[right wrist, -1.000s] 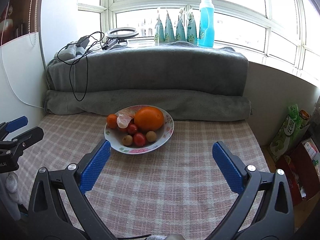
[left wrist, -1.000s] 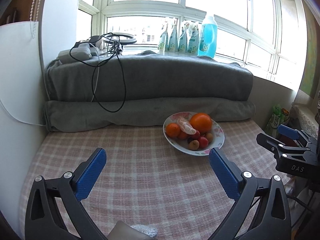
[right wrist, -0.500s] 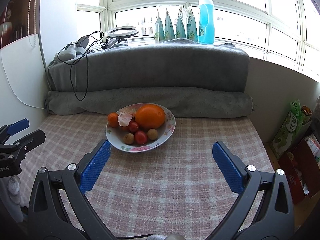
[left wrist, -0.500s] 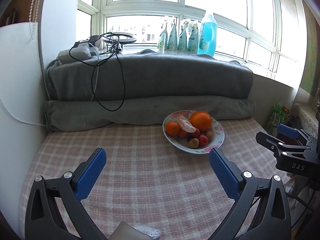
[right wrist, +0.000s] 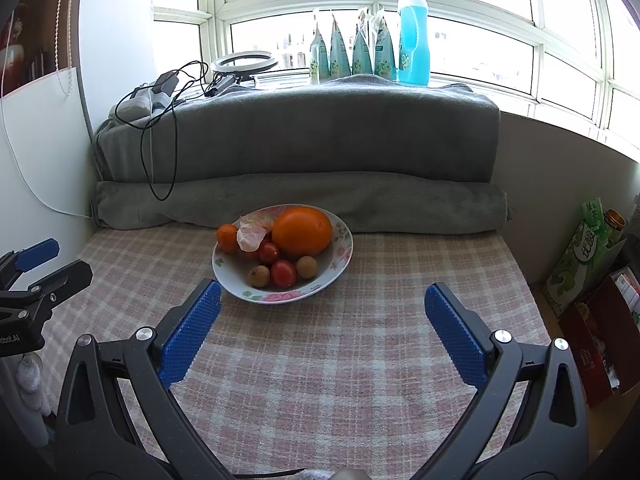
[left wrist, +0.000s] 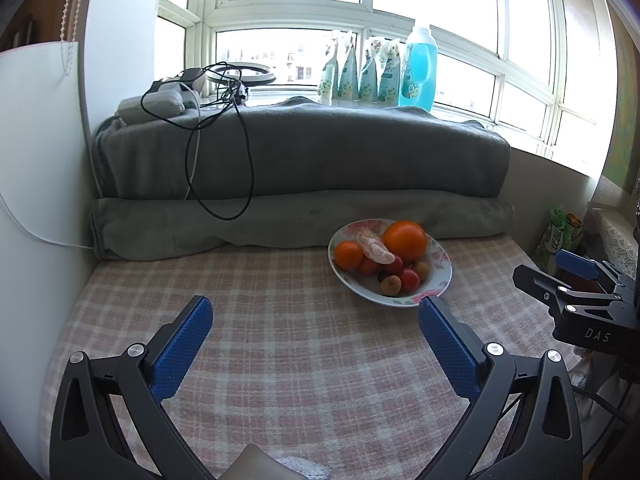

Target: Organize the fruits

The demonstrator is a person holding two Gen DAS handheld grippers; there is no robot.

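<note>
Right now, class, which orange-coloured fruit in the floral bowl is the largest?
The big orange at the back right of the floral bowl. The small mandarin at the left rim is far smaller, and the peeled segment between them is pale.

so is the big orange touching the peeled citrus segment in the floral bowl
Touching. In the right wrist view the peeled citrus segment leans against the big orange with no gap, both in the floral bowl.
</note>
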